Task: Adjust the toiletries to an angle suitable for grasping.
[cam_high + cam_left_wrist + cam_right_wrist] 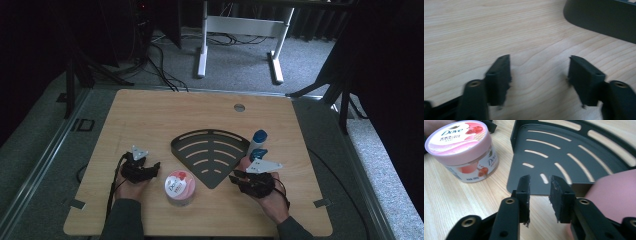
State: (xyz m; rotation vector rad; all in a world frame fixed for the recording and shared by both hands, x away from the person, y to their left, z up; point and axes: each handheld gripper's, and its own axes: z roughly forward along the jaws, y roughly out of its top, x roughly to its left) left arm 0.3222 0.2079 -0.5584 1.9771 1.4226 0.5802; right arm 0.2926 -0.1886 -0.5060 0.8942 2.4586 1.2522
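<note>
Standing on the desk [150, 107] between both claws, one pink-lidded Dove jar [180, 188] sits just left of one dark slotted corner tray [210, 150]; nothing lies in the tray. One blue-capped bottle [258, 142] lies beside the tray's right edge. The left claw [540, 75] gapes wide, gripping nothing; the right claw [540, 195] is narrowly parted, also gripping nothing, beside something pink.

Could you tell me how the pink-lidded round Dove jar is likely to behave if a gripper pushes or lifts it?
The pink-lidded round Dove jar stands squat and wide, so a low push should probably slide it rather than tip it. Its glossy wall may be slippery. It looks full, so likely fairly heavy.
</note>
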